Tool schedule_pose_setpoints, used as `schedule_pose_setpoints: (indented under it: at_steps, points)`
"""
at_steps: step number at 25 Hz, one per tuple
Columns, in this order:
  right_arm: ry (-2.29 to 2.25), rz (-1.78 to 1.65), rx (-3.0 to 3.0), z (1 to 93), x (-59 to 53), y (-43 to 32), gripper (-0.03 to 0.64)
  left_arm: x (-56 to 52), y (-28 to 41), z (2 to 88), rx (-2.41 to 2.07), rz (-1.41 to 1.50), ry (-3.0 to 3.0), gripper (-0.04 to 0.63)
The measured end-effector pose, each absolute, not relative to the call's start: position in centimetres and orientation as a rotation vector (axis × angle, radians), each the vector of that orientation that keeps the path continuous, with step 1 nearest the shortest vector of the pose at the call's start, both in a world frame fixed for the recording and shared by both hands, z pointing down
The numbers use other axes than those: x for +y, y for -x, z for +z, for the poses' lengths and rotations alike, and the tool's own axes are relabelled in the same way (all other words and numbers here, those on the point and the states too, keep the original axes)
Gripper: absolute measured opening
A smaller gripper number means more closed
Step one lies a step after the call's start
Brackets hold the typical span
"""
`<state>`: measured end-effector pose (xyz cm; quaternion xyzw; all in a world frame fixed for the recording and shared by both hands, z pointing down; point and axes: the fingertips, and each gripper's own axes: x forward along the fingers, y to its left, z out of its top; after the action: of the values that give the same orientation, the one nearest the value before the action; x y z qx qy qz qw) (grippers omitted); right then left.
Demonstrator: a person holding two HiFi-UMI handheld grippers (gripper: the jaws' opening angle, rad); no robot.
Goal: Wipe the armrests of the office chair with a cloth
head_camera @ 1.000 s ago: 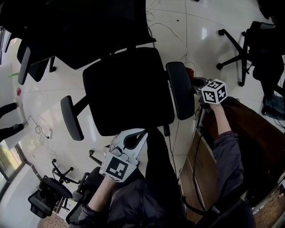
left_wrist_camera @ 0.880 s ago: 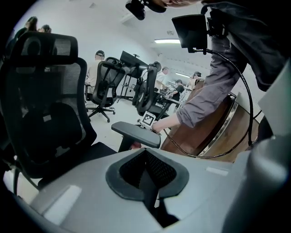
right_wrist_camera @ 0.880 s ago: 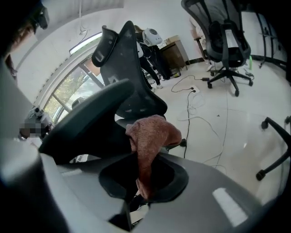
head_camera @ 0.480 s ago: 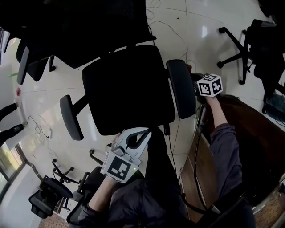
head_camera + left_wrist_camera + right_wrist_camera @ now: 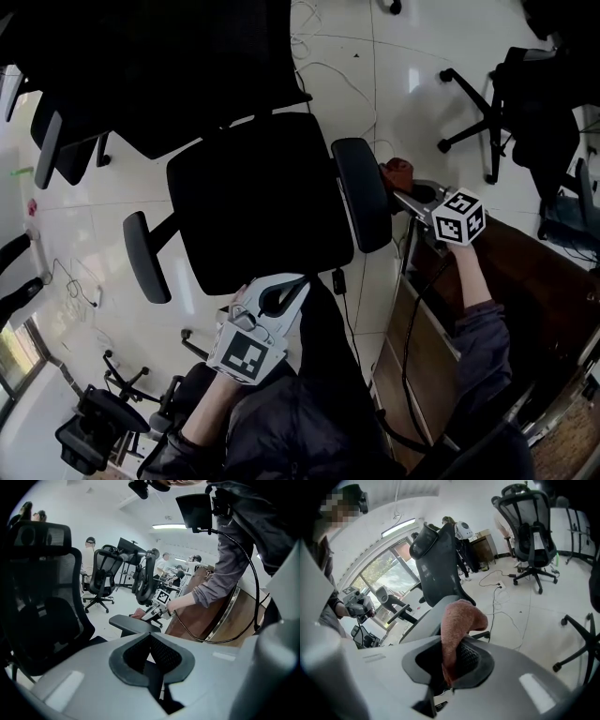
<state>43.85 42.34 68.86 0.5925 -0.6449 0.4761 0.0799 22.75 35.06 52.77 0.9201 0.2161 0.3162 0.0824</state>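
Cloth: reddish-pink cloth [image 5: 458, 620] was pinched betw. the right gripper's [image 5: 450, 663] jaws. It stuck up out of the pads and folded over at the top.
R gripper: jaws closed tight on the cloth. In the head view the right gripper [image 5: 405, 190] was held out by the person's right hand [image 5: 467, 246], marker cube [image 5: 457, 217] facing up.
Cloth vs chair: in the head view the cloth [image 5: 398, 173] sat just beside the outer edge of the near armrest [image 5: 361, 192] of the office chair [image 5: 262, 197]; contact couldn't be told. From the left gripper view it [image 5: 138, 614] showed just past that armrest [image 5: 133, 623].
L gripper: left gripper [image 5: 150, 656] had jaws together w/ nothing betw. them. It was held low [image 5: 277, 298] at the seat's front edge, well apart from the cloth.
Far armrest: the other armrest [image 5: 147, 255] lay on the opp. side of the seat, away from both grippers.
Writing: only b/w square marker patterns on the cubes; no legible text or brand.
Surroundings: white tiled floor [image 5: 412, 56] w/ loose cables [image 5: 342, 66], brown desk [image 5: 525, 272] under the right arm.
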Motion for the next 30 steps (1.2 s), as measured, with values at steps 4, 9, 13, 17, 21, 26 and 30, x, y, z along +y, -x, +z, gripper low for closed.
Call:
schedule_pose_setpoints:
  at_steps: [4, 9, 13, 17, 21, 26, 30]
  points:
    - [-1.781, 1.392, -1.95, 67.4, 42.7, -44.1, 0.048, 35.0, -23.0, 52.5, 0.62, 0.922, -2.749, 0.017]
    - [-1.795, 1.453, -1.919, 70.7, 41.8, -44.9, 0.048, 34.7, -22.8, 53.0, 0.63, 0.959, -2.736, 0.015]
    - [-1.789, 1.536, -1.898, 75.0, 40.2, -45.7, 0.048, 34.6, -22.7, 53.7, 0.619, 0.956, -2.742, 0.015]
    - [-1.746, 1.609, -1.853, 79.9, 37.7, -45.1, 0.048, 33.4, -22.0, 54.6, 0.617, 0.97, -2.751, 0.015]
    - [-1.783, 1.732, -1.773, 83.0, 36.5, -45.0, 0.048, 33.0, -21.6, 55.1, 0.577, 0.998, -2.73, 0.015]
    - [-1.773, 1.775, -1.675, 84.6, 37.5, -45.1, 0.048, 33.4, -22.2, 55.1, 0.574, 0.994, -2.709, 0.015]
    - [-1.792, 1.726, -1.697, 83.0, 37.9, -45.3, 0.048, 33.4, -22.7, 54.5, 0.582, 0.975, -2.72, 0.015]
